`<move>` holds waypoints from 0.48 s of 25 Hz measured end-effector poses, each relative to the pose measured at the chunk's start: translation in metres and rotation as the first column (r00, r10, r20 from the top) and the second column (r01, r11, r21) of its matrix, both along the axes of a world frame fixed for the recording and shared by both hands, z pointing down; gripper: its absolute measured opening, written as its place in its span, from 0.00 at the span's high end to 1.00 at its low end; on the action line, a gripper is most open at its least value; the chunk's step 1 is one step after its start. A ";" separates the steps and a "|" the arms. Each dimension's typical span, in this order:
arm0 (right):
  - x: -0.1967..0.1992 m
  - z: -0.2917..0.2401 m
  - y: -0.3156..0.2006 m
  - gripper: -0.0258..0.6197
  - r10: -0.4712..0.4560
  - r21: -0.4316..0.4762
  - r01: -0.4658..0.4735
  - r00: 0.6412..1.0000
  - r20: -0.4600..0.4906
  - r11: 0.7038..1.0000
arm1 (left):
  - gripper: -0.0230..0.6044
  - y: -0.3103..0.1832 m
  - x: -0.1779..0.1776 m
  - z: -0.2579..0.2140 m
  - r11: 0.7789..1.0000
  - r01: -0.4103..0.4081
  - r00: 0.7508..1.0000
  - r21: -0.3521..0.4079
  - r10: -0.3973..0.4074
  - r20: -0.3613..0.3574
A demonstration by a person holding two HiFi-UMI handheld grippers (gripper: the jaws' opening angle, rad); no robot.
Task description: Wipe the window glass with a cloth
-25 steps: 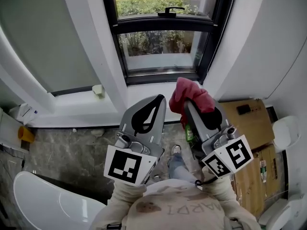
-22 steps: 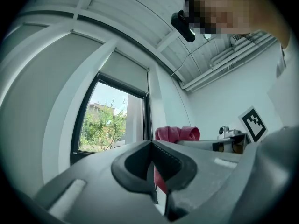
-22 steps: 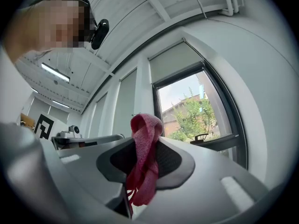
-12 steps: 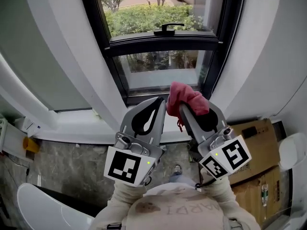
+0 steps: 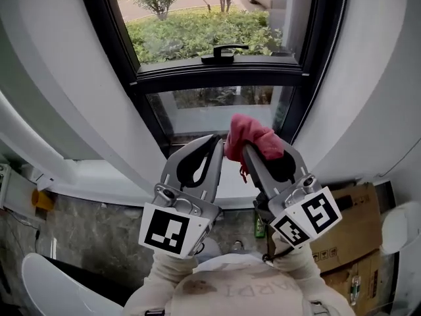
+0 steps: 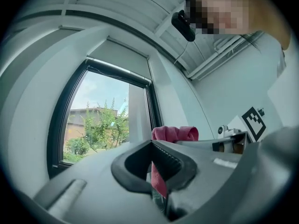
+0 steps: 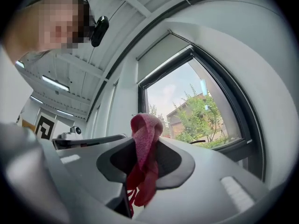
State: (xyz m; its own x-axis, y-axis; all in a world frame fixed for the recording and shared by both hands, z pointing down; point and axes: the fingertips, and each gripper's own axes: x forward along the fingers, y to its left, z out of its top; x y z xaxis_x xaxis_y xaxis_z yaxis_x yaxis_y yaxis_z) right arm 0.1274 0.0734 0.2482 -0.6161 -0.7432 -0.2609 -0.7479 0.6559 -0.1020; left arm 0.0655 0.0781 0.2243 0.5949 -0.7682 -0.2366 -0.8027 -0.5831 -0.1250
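The right gripper point(image 5: 246, 149) clamps the cloth point(image 5: 254, 135) between closed jaws so that a wad stands proud as a wiping pad, near but apparently not yet touching the glass point(image 5: 210, 114); the left gripper point(image 5: 216, 142), jaws together and empty, waits just beside it.

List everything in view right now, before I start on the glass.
window frame: one, black, straight ahead, set in white wall
glass panes: two, clear, one above the crossbar, one below
handle: one, black, on the crossbar
cloth: one, red, in front of the lower pane
cardboard box: at least one, brown, floor at lower right
rounded fixture: one, white, lower left corner
left gripper: one, grey, jaws together, holding nothing, beside the cloth
right gripper: one, grey, jaws clamped on the cloth
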 end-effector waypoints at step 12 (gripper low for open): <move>-0.037 0.008 -0.094 0.77 0.016 -0.017 -0.016 1.000 -0.014 1.000 | 0.96 -0.096 -0.037 0.009 1.000 -0.007 1.000 -0.028 0.007 0.003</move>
State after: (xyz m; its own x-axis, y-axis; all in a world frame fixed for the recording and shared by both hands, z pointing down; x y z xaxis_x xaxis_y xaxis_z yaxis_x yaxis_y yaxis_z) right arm 0.0904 -0.0206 0.2559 -0.6077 -0.7572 -0.2392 -0.7596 0.6422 -0.1029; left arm 0.0288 -0.0180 0.2334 0.6009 -0.7703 -0.2135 -0.7983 -0.5919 -0.1112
